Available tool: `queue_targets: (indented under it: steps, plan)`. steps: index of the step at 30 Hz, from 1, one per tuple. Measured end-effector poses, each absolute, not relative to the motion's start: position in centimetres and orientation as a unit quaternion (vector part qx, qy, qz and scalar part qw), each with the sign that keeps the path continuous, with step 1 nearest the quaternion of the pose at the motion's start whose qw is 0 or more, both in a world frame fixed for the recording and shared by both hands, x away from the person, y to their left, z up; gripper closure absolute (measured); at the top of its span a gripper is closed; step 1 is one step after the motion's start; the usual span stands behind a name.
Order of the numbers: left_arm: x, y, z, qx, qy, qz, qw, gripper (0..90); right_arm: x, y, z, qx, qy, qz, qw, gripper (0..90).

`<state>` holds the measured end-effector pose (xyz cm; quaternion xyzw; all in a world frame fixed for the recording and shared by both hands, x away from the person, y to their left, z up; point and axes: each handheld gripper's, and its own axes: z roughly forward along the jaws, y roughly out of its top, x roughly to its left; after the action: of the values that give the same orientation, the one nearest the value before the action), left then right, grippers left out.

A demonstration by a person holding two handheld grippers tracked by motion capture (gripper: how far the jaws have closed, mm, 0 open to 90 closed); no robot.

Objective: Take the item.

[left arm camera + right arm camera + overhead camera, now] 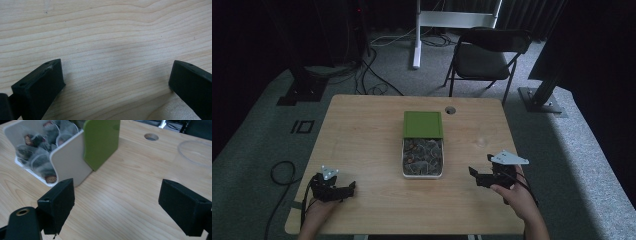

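- Two hand-held black two-jaw grippers are sitting at the near edge of the light wooden table (362, 125).
- Left gripper (116, 80) is resting low over bare wood at the near left, jaws spread wide and gripping nothing.
- Right gripper (117, 205) is hovering at the near right, jaws likewise wide apart and empty, pointing toward the box.
- White rectangular plastic box (66, 162), filled with wrapped tea bags (422, 156), is lying at the table centre, between both grippers and well apart from each.
- Green flat lid (423, 124) is lying at the far end of the box, touching it.
- Black folding chair (486, 55) is standing beyond the table.
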<state>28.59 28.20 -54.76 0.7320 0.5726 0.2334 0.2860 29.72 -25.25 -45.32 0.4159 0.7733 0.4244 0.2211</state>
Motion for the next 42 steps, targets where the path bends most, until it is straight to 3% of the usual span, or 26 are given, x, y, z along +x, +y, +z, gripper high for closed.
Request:
queue_targets:
  steps: [42]
  plan:
    - [28.6,28.2,-54.8,0.731,0.573,0.234,0.287,0.2,30.8,-18.5,-43.1,0.341,0.796,0.457,0.201,14.0]
